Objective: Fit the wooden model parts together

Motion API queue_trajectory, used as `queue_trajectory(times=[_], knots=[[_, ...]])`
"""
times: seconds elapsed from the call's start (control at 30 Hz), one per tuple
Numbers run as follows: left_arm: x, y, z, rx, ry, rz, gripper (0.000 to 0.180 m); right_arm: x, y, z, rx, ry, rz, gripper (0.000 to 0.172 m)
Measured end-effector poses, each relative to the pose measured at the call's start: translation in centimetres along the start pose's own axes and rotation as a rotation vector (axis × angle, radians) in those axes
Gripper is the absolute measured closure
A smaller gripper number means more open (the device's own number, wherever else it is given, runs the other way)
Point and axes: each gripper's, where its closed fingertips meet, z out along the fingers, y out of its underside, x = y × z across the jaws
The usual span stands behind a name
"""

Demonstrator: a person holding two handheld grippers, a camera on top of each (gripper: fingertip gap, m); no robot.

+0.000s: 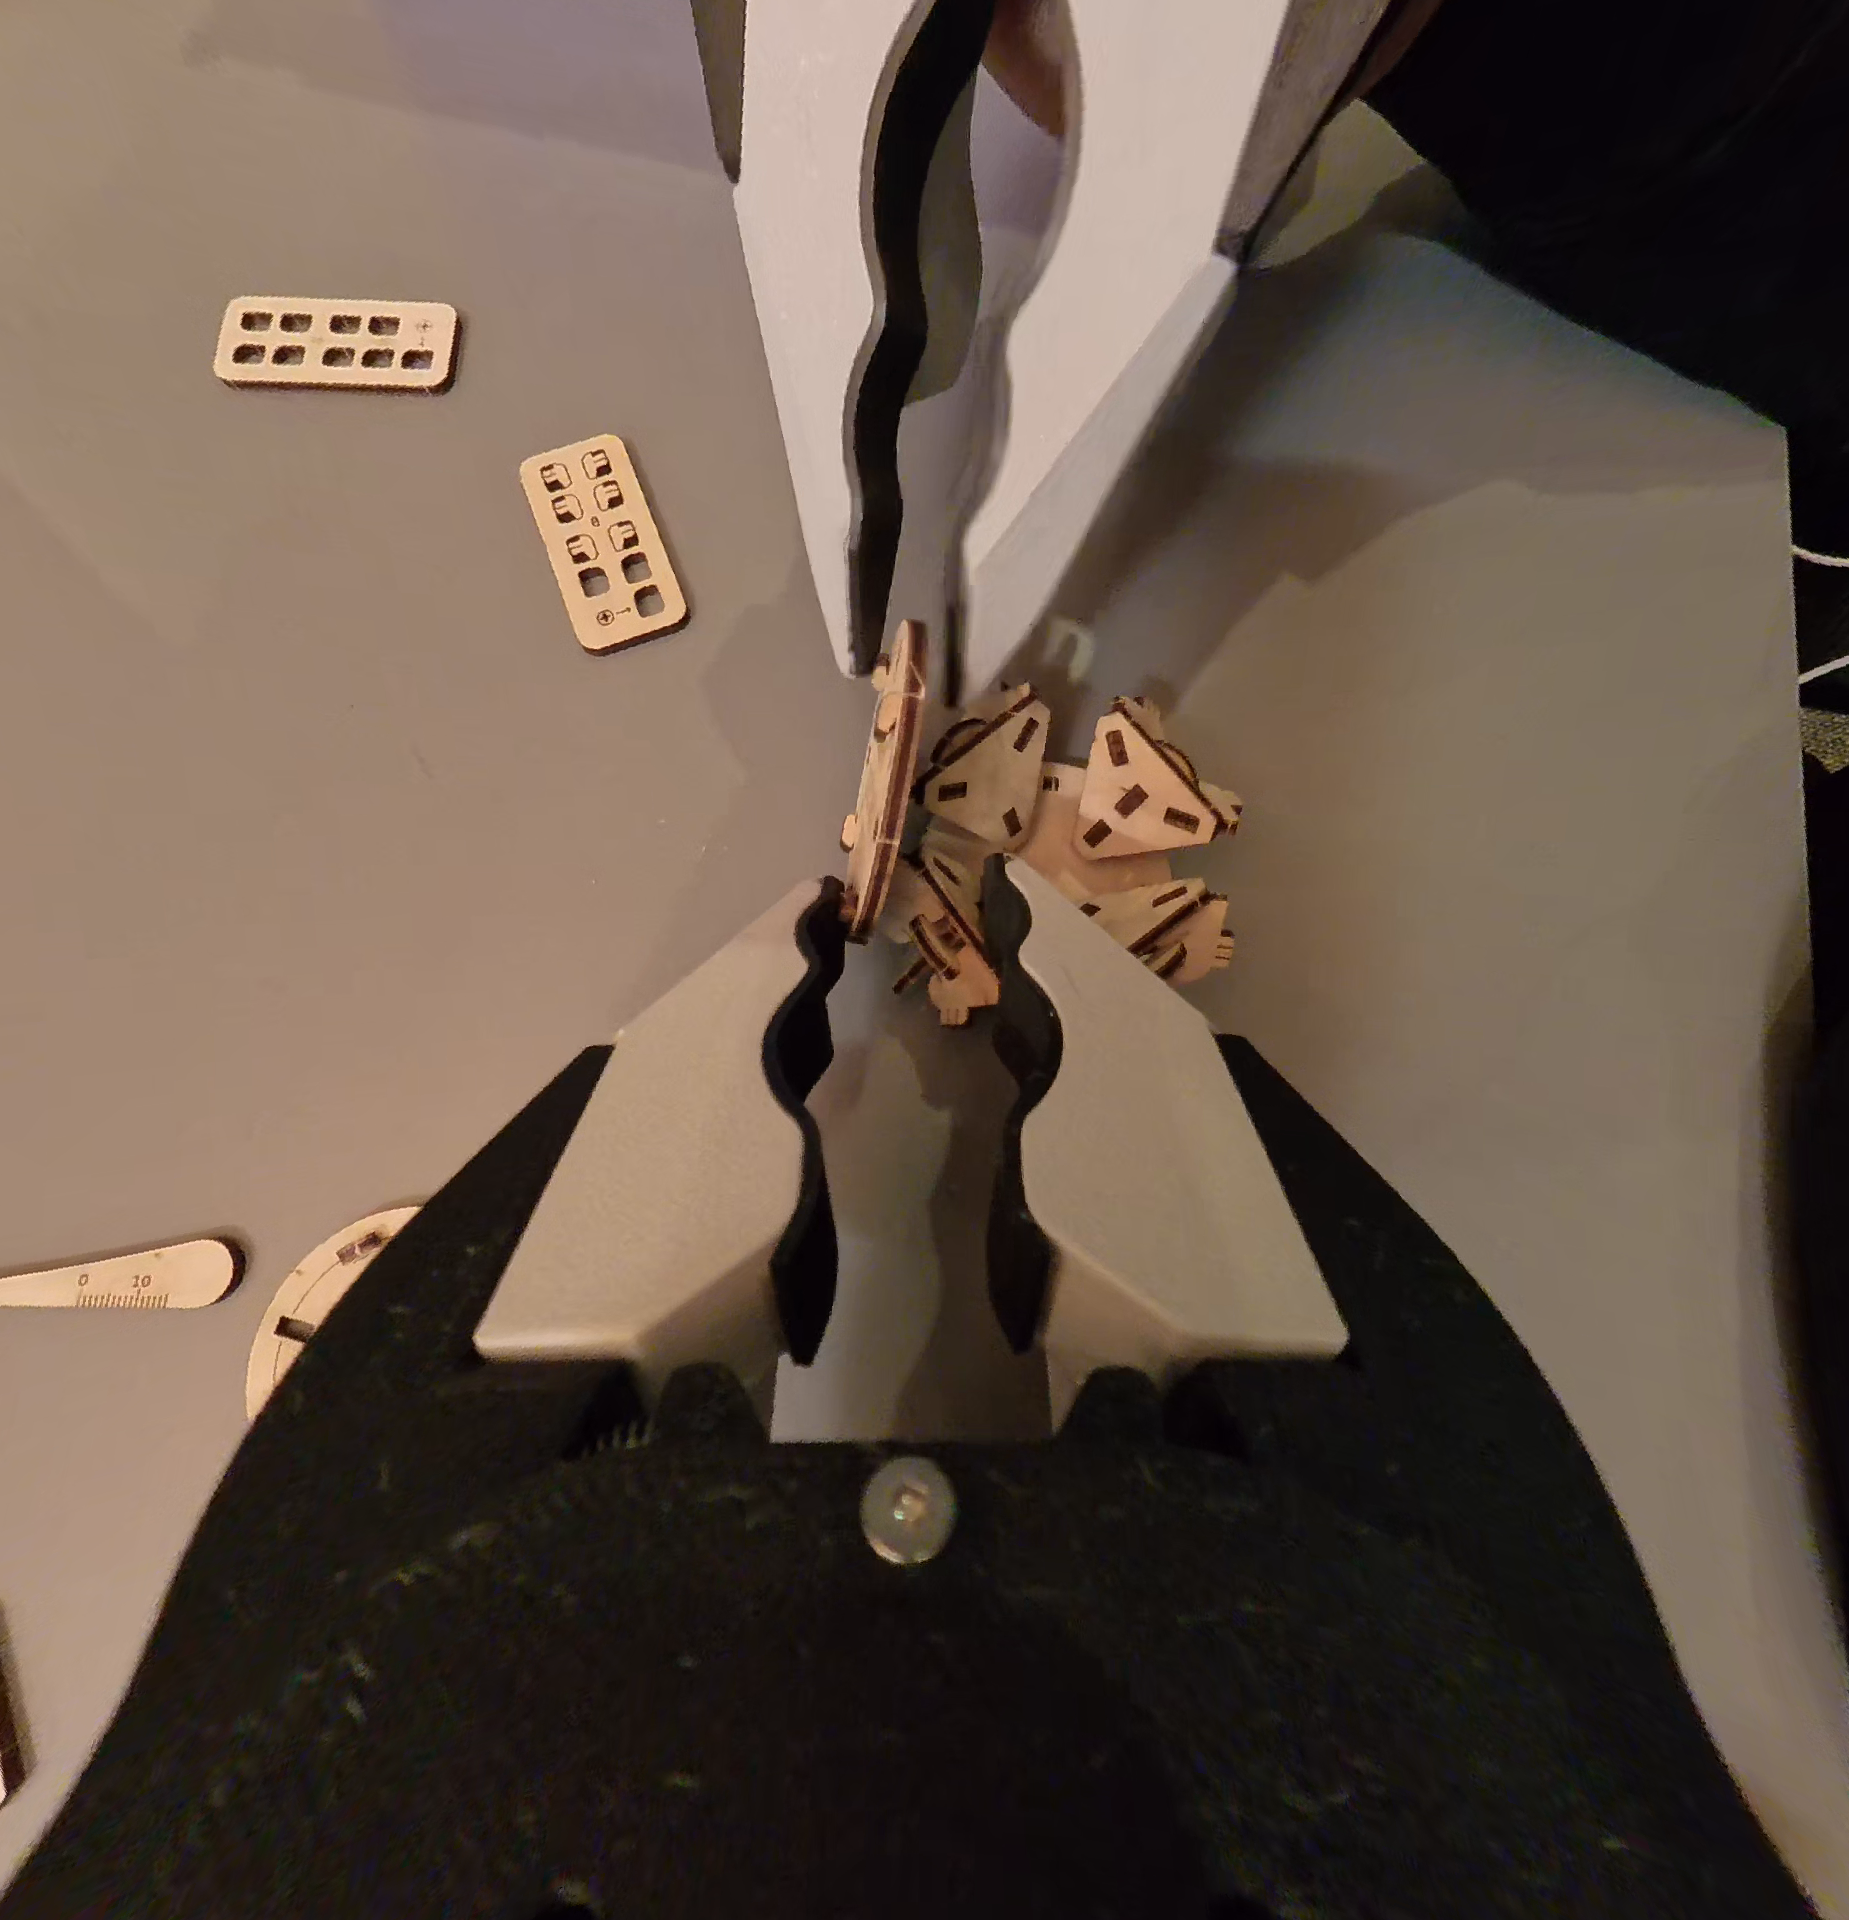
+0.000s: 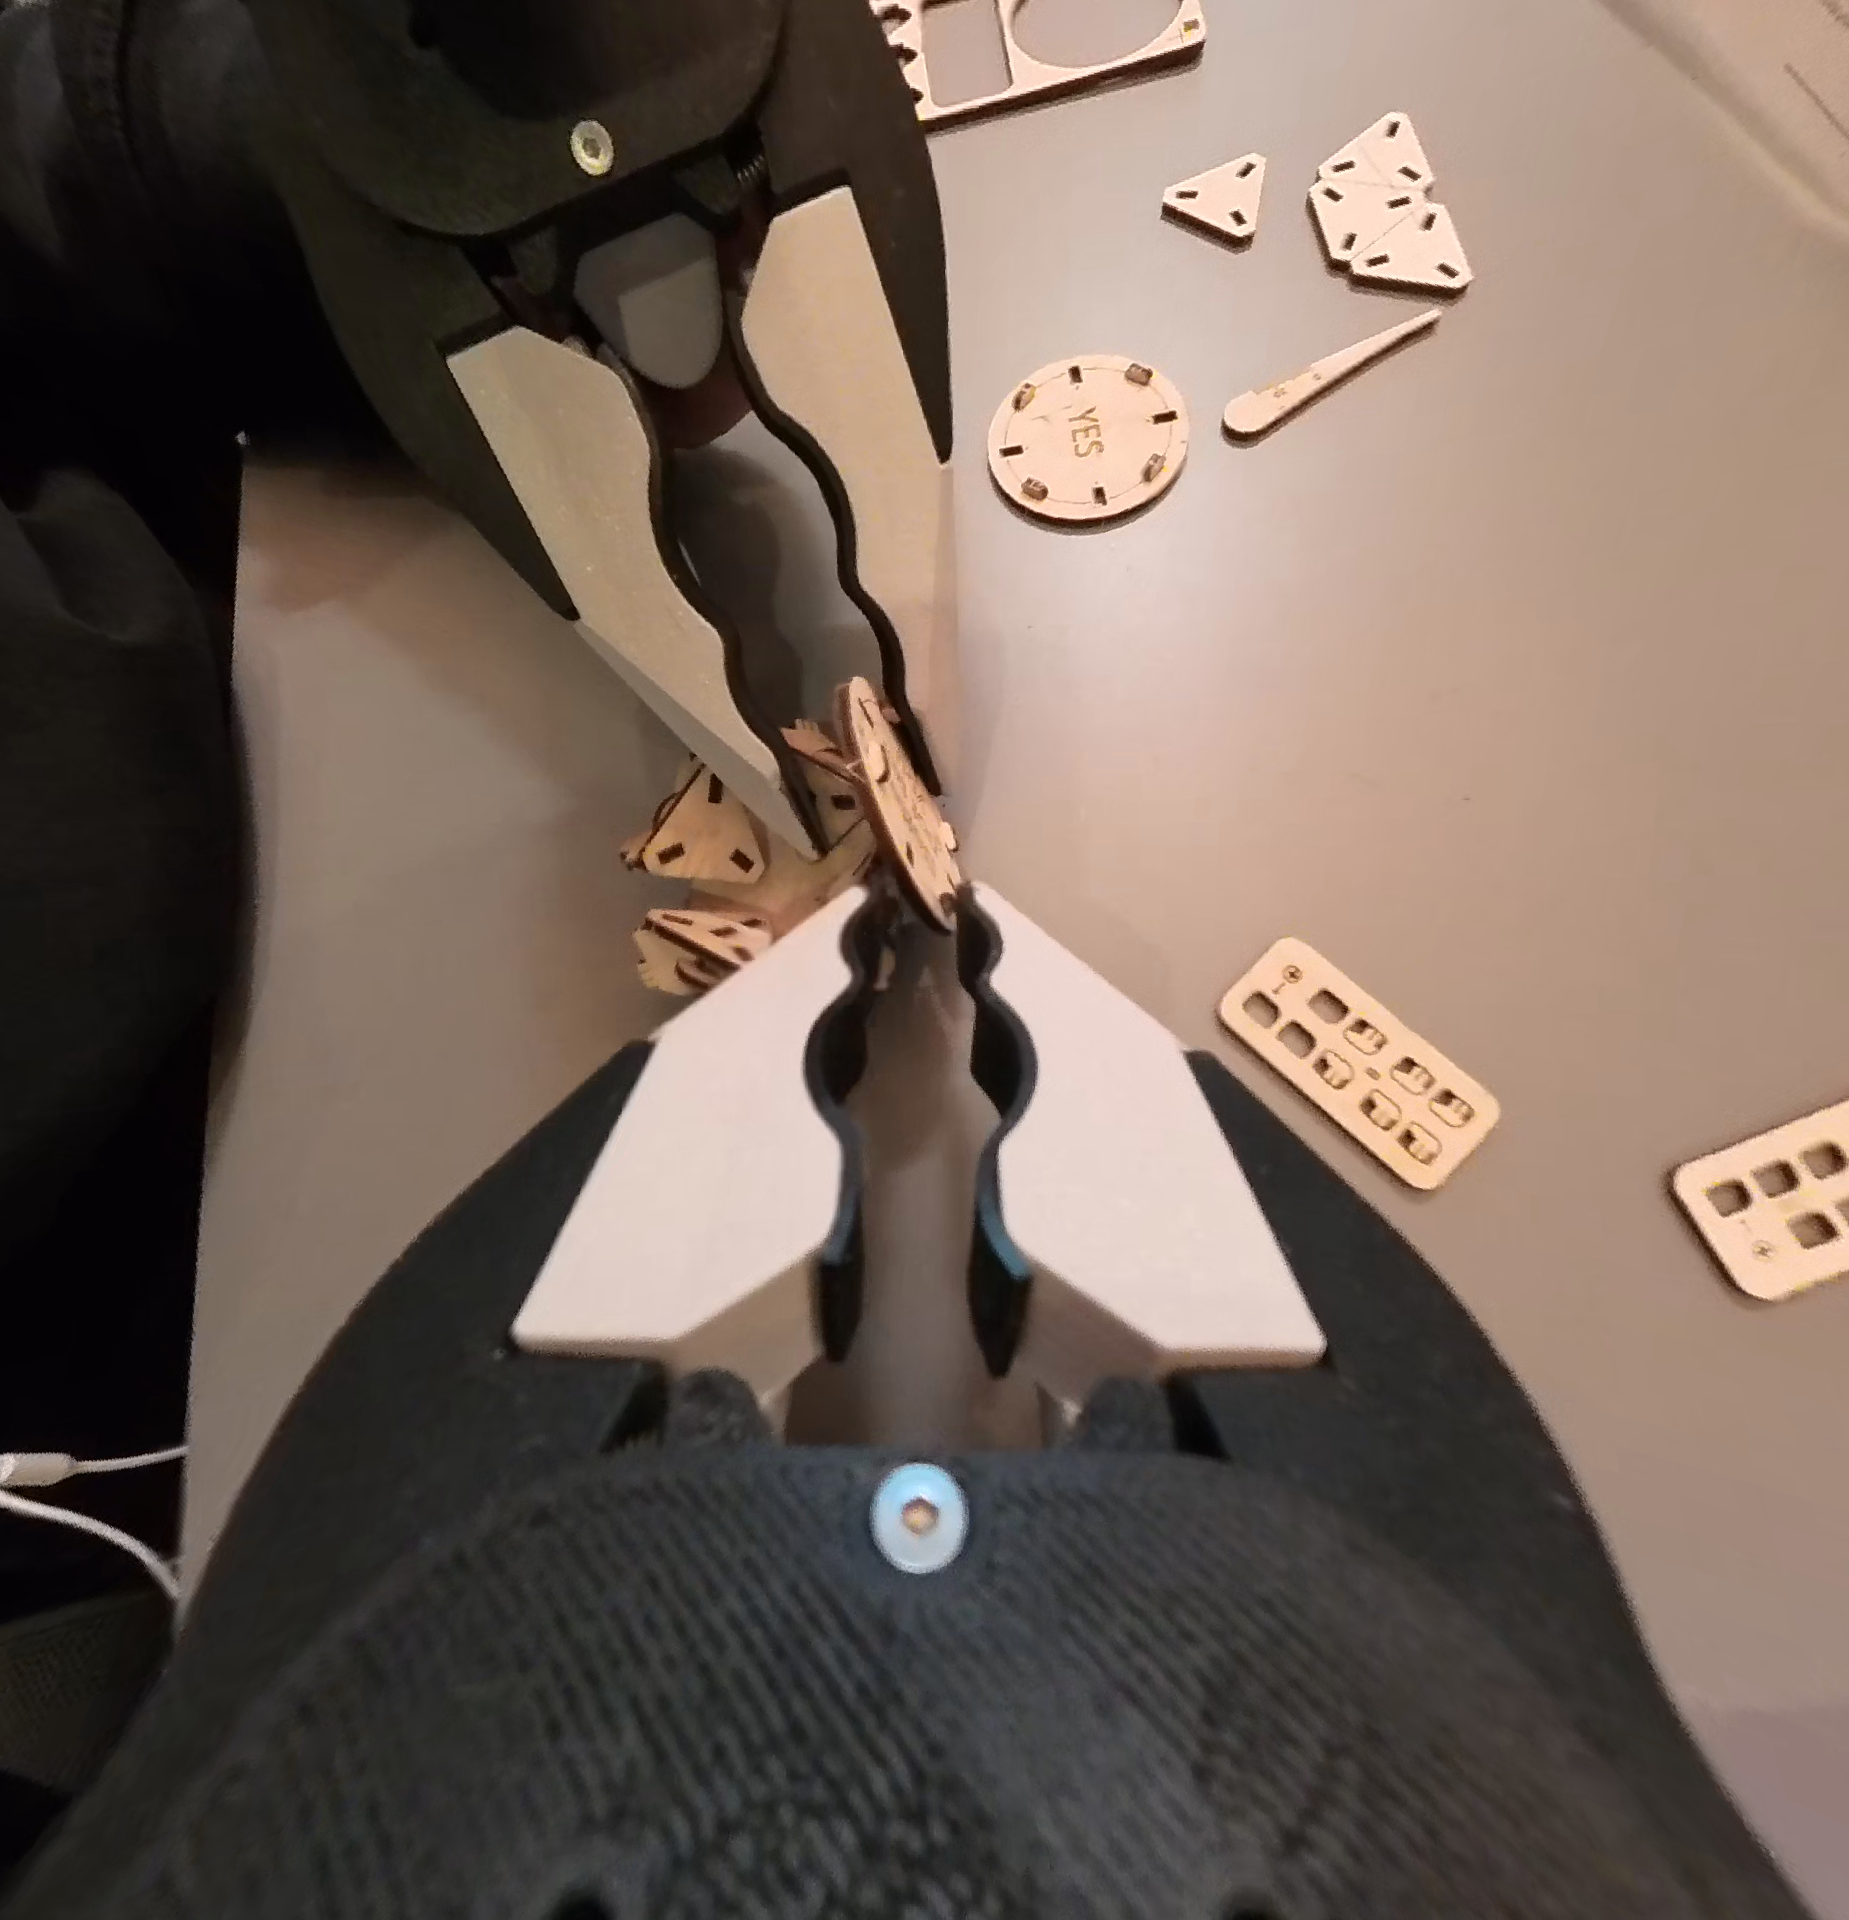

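A small wooden model (image 1: 1003, 800) of slotted triangles joined to a round disc (image 1: 889, 790) hangs above the grey table (image 1: 380, 935). My left gripper (image 1: 912, 883) is shut on it: one pad bears on the disc's lower edge, the other on a triangle piece. My right gripper (image 1: 909, 665) comes in from the top, its pads astride the disc's far edge. In the right wrist view my right gripper (image 2: 917, 902) is open: the disc (image 2: 904, 821) touches one fingertip (image 2: 972, 904), with a gap at the other. The left gripper (image 2: 863, 800) also shows there, clamping the model (image 2: 702, 842).
Loose wooden parts lie on the table: slotted plates (image 1: 338, 345) (image 1: 603, 542) (image 2: 1356, 1060), a second disc (image 2: 1086, 445), a pointer (image 2: 1325, 374), triangles (image 2: 1216, 197) (image 2: 1393, 213) and a cut-out sheet (image 2: 1055, 52). The table edge (image 1: 1793, 727) and a white cable (image 2: 68, 1496) lie on the person's side. Left and right tips are no more than a few centimetres apart.
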Motion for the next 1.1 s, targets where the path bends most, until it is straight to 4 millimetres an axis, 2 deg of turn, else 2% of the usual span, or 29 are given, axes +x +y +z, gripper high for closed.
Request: queue_trajectory(times=[0.1,0.2,0.43,1.1], knots=[[0.0,0.0,0.0,-0.001,-0.005,0.005,0.157,-0.8,-0.2,0.3,0.019,-0.079,0.078,0.140],[0.0,0.0,0.0,-0.002,-0.007,0.003,0.157,-0.7,-0.1,0.6,0.024,-0.097,0.114,0.133],[-0.4,0.2,-0.1,-0.019,-0.061,-0.020,0.156,0.1,0.6,1.7,0.024,-0.075,0.189,0.145],[-0.9,0.4,-0.4,0.020,-0.034,-0.115,0.156,0.7,0.1,2.1,0.082,-0.073,0.268,0.150]])
